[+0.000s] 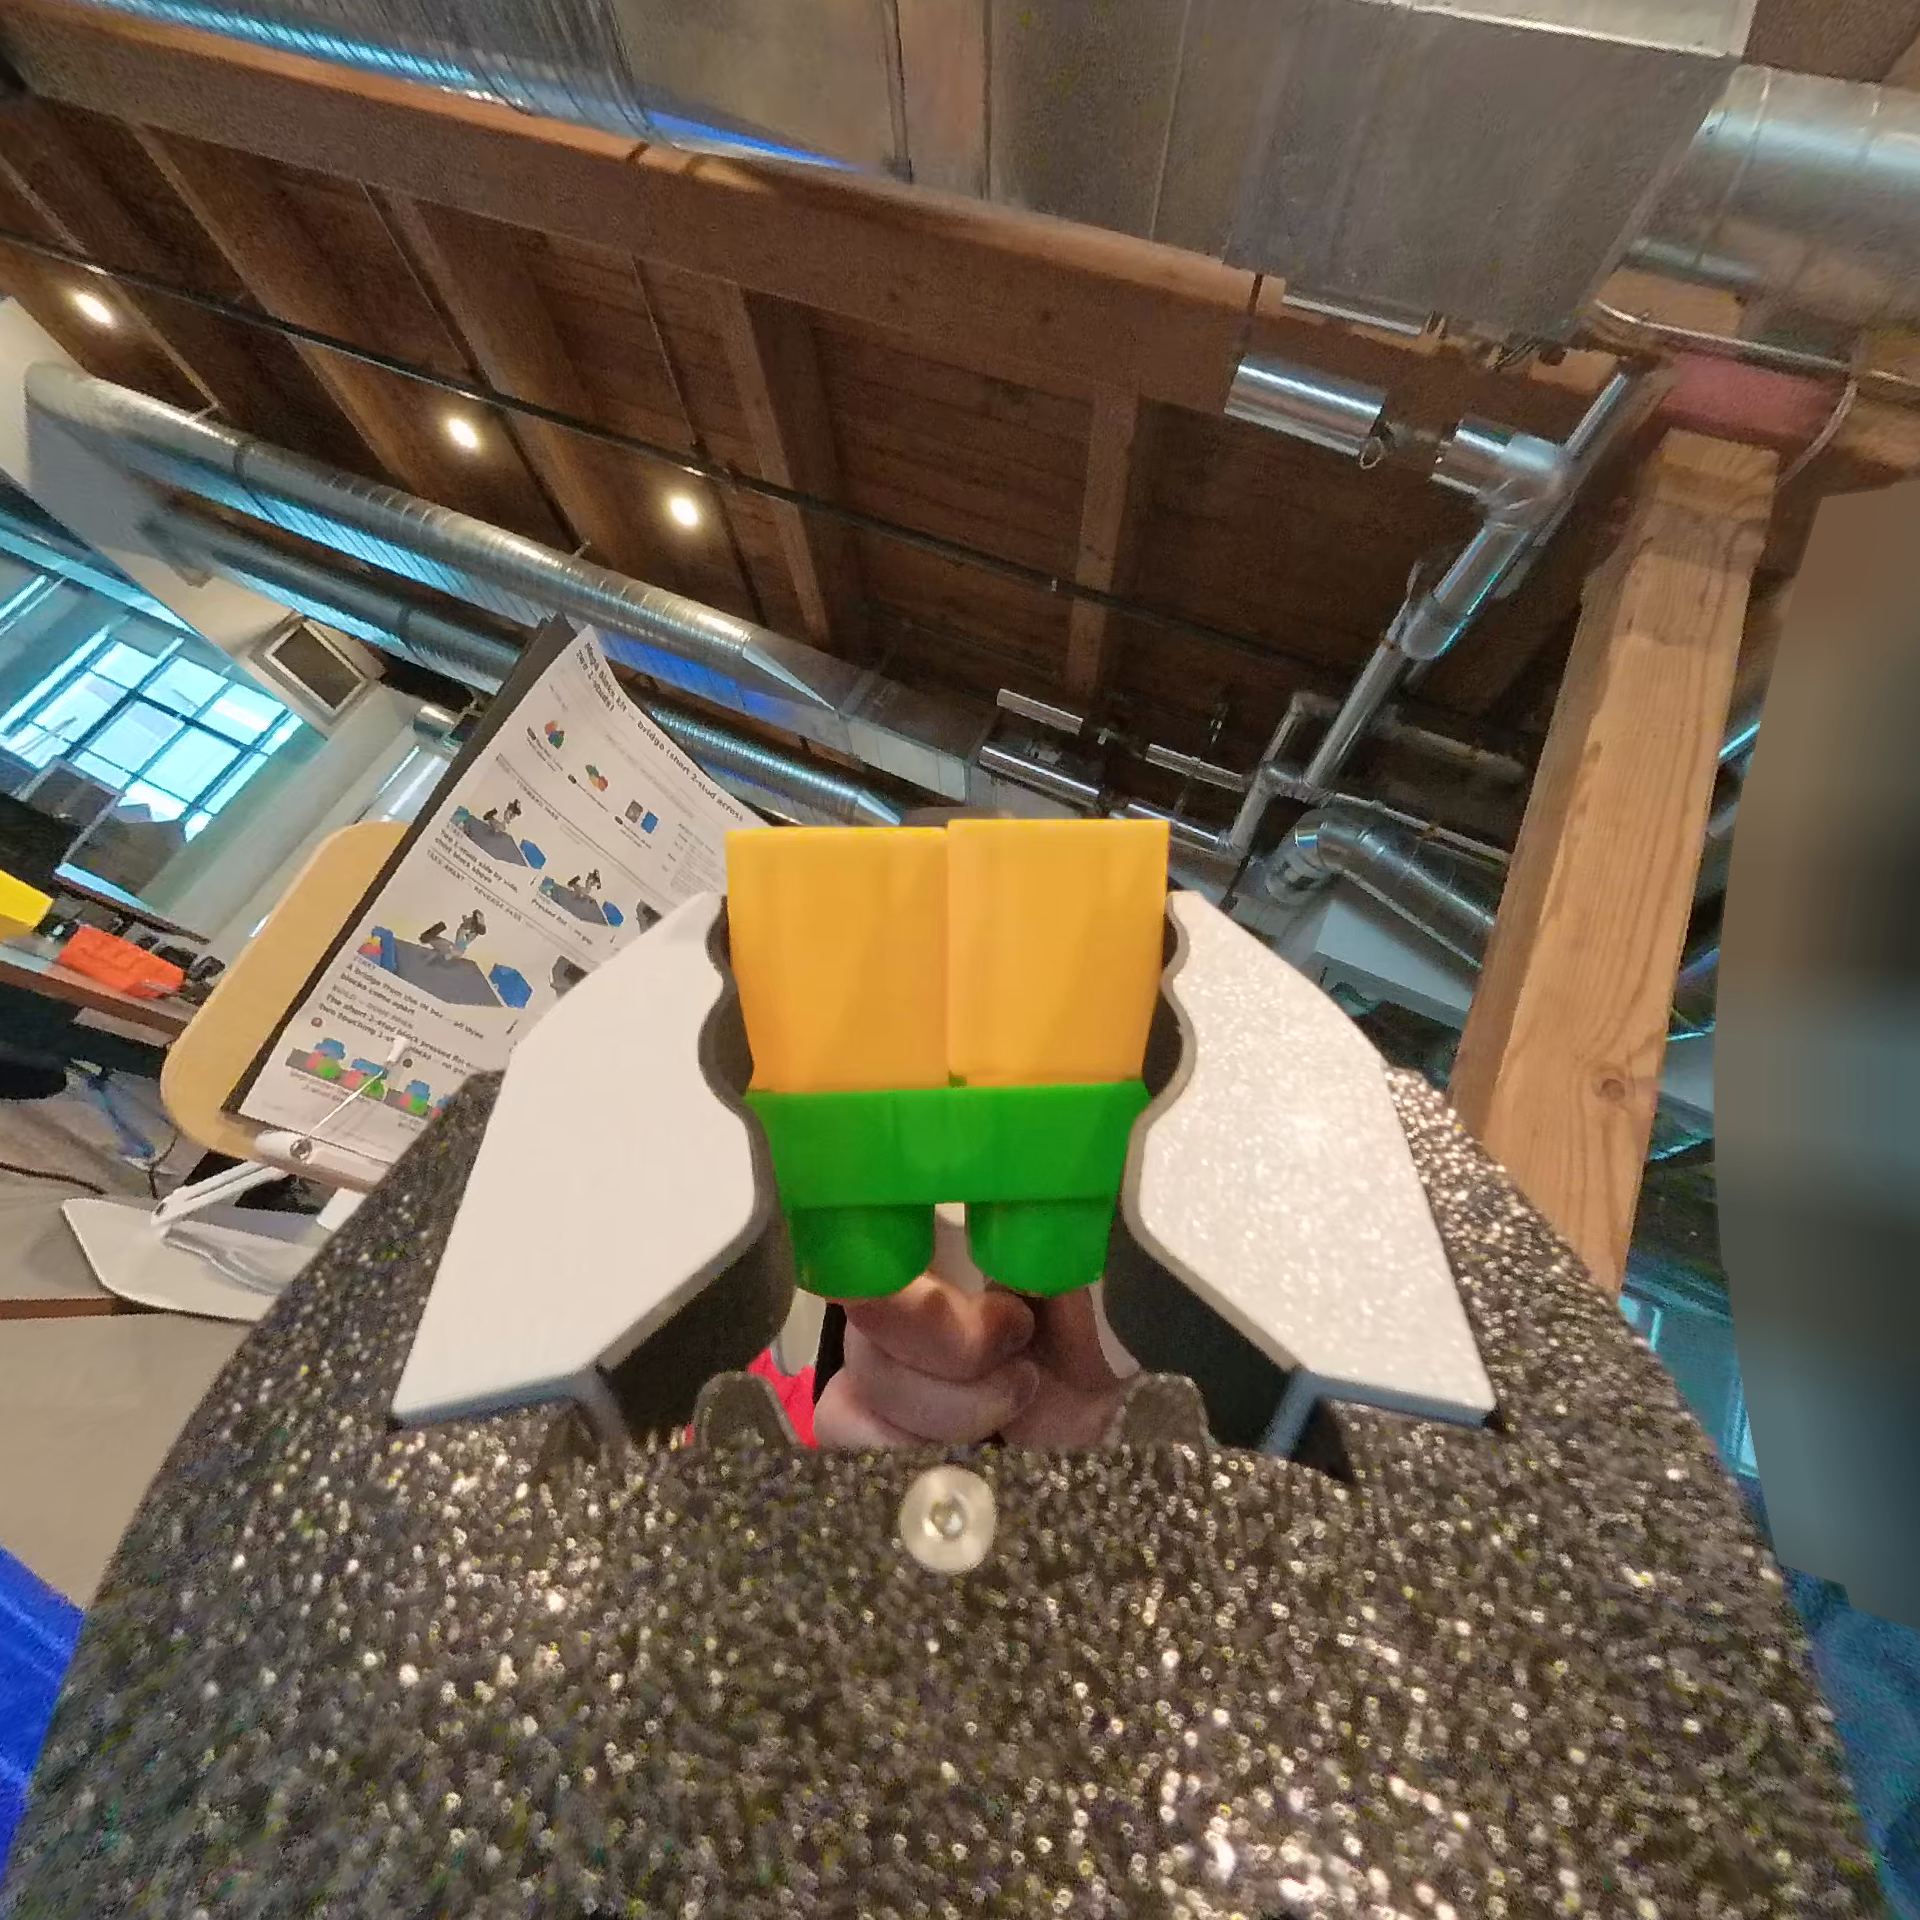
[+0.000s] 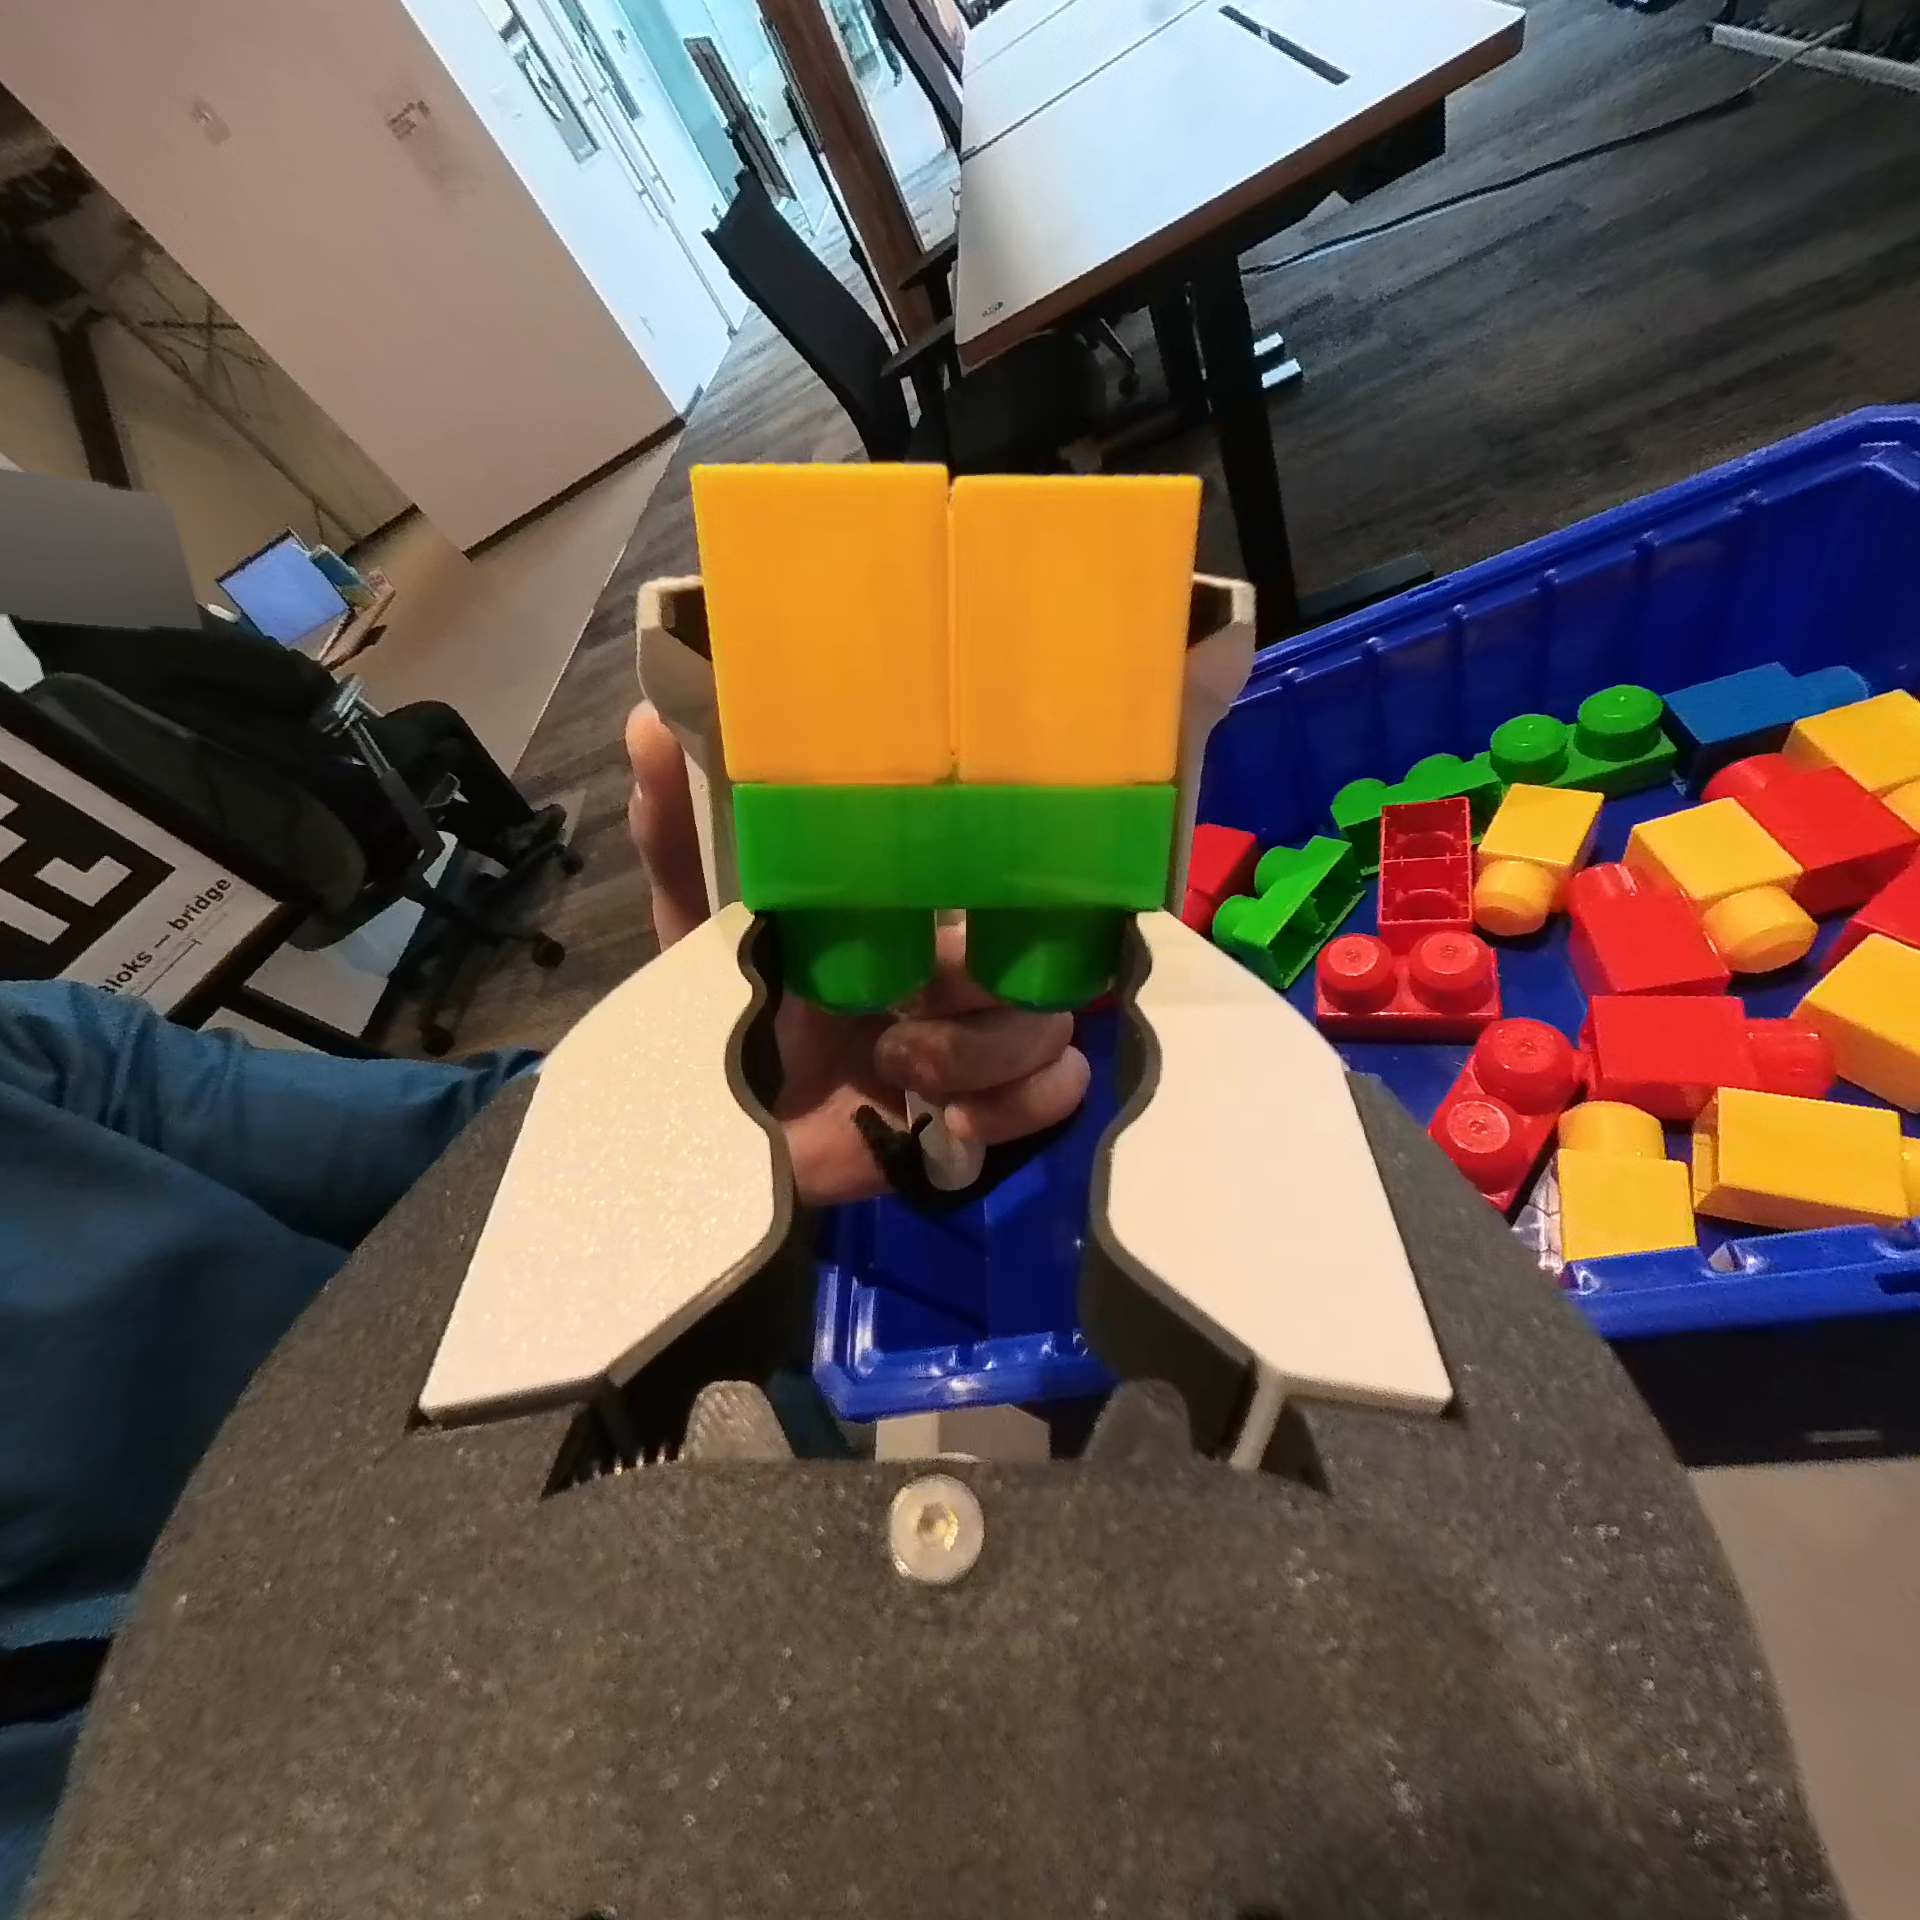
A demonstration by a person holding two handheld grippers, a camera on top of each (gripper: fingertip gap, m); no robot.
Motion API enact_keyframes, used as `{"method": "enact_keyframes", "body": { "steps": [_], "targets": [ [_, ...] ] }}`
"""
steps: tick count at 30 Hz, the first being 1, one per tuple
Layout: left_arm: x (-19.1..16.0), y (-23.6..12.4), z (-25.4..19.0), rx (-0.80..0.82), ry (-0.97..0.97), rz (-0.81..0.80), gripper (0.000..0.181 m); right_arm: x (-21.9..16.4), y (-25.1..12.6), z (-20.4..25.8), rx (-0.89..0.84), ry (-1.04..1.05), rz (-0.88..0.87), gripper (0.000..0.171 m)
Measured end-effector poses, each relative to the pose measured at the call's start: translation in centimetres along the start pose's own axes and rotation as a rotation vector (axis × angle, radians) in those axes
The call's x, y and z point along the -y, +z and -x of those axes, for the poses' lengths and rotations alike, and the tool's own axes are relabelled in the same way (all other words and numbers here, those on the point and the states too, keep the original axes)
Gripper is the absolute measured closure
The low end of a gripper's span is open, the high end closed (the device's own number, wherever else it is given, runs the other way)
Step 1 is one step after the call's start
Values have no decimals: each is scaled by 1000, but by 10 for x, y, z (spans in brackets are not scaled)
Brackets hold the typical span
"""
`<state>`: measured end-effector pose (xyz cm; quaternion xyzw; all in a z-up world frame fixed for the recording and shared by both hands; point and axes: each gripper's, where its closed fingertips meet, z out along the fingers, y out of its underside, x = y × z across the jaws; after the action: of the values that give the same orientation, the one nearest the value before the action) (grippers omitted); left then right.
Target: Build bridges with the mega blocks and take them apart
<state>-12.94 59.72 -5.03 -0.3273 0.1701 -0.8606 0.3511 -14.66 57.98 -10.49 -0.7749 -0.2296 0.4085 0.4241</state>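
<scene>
A small bridge is held in the air: a green two-stud block (image 1: pixel 940 1138) (image 2: pixel 956 842) with two yellow blocks (image 1: pixel 940 956) (image 2: pixel 940 623) side by side on its underside. My left gripper (image 1: pixel 945 935) is shut on the sides of the bridge. In the right wrist view its fingers (image 2: pixel 670 707) show behind the yellow blocks, with a hand (image 2: pixel 935 1049) below them. My right gripper (image 2: pixel 945 935) has its tips close against the outer sides of the green block's two studs.
A blue bin (image 2: pixel 1351 644) at the right holds several loose red, yellow, green and blue blocks (image 2: pixel 1662 935). A picture instruction sheet (image 1: pixel 468 883) stands on a holder at the left. A wooden post (image 1: pixel 1621 831) rises at the right. A person's blue-clad leg (image 2: pixel 156 1143) is at the left. Some 5 cm of space lies between my two pairs of fingers.
</scene>
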Motion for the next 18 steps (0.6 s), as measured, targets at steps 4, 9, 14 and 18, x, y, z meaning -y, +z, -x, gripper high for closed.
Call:
{"method": "enact_keyframes", "body": {
  "steps": [4,9,14,18],
  "targets": [
    [-3,-1,6,-1,-43,41,107,-5,2,-3,41,28,-12,108],
    [3,-9,18,-24,-179,-24,107,-10,-2,-5,6,-34,-22,100],
    [9,-12,21,-59,-298,-104,107,-4,-19,-21,-322,-396,-61,81],
    [14,-16,25,-70,-402,-182,107,18,-45,-20,-770,-960,-125,66]
  ]
}}
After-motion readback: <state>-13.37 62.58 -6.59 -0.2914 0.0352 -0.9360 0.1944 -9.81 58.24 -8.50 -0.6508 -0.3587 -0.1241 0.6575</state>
